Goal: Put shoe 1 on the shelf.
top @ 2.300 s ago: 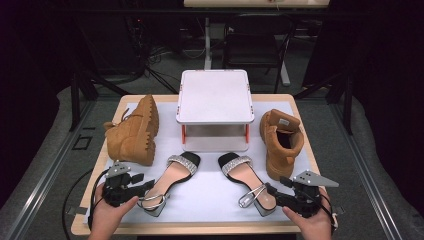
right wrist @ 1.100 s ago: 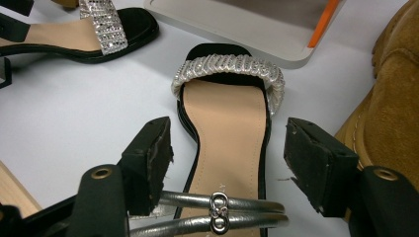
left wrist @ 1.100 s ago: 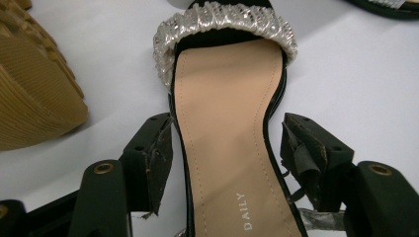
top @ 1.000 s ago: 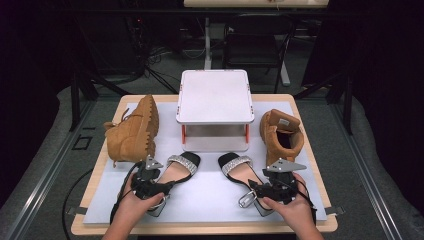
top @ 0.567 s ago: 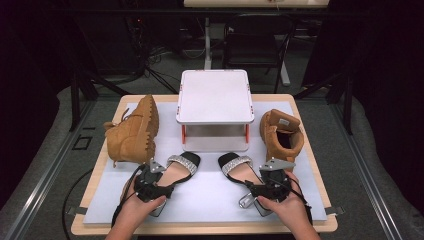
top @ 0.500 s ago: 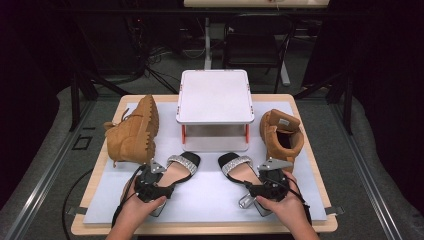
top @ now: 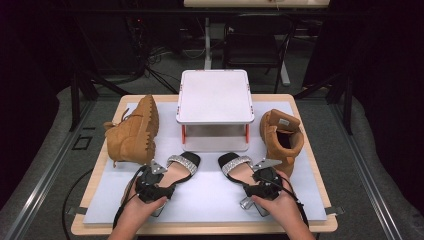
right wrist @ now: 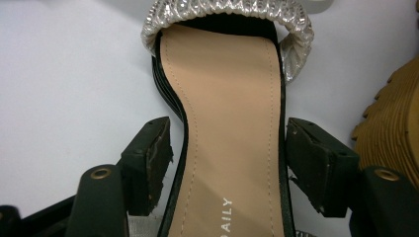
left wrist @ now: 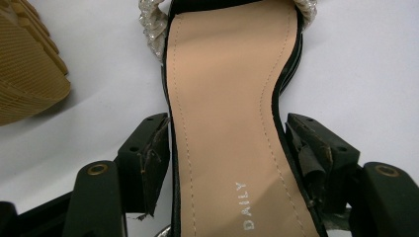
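While both hands sat at the table's 6 o'clock edge in the high view, the left gripper (top: 150, 187) was over the left sandal (top: 172, 172) and the right gripper (top: 262, 184) over the right sandal (top: 240, 170), tan boots at 9 (top: 132, 132) and 3 o'clock (top: 282, 137), white stand (top: 215, 97) at 12. Left gripper view: jaws released, straddling the left sandal (left wrist: 225, 123) insole, left pad (left wrist: 153, 163) touching its edge (right pad just apart). Right gripper view: jaws spread either side of the right sandal (right wrist: 230, 123), not clamped.
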Available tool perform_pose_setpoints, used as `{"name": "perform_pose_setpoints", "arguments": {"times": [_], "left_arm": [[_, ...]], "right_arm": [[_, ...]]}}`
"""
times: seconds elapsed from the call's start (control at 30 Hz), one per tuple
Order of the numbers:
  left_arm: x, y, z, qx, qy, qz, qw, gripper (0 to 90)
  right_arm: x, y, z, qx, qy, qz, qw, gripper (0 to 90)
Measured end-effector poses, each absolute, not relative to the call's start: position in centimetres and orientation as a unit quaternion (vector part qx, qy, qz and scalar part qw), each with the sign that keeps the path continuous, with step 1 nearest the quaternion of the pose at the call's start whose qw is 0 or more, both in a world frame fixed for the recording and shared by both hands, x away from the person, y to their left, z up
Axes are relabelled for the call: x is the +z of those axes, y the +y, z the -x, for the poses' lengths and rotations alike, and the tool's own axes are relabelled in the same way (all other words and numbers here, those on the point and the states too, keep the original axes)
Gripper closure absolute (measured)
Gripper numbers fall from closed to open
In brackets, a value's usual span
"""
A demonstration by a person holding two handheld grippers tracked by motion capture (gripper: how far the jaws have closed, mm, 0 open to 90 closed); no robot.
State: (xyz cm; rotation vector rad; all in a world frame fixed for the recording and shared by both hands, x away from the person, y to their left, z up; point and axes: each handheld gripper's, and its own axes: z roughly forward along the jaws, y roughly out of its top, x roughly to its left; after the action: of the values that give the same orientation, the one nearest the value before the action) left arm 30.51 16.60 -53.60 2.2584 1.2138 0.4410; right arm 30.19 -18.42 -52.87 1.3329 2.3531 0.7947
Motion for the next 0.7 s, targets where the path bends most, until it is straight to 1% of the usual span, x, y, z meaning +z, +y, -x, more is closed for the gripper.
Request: {"name": "perform_pose_setpoints", "arguments": {"times": [0.2, 0.7], "left_arm": [[-53.56, 16.49, -30.51, 0.163, 0.451, -0.838, 0.262, 35.0], [-53.54, 16.39, -30.45, 0.163, 0.454, -0.836, 0.260, 36.5]], "right_arm": [[-53.28, -18.20, -30.38, 0.261, 0.824, -0.479, 0.152, 34.5], [-53.57, -17.91, -30.34, 0.251, 0.813, -0.501, 0.159, 36.2]]}}
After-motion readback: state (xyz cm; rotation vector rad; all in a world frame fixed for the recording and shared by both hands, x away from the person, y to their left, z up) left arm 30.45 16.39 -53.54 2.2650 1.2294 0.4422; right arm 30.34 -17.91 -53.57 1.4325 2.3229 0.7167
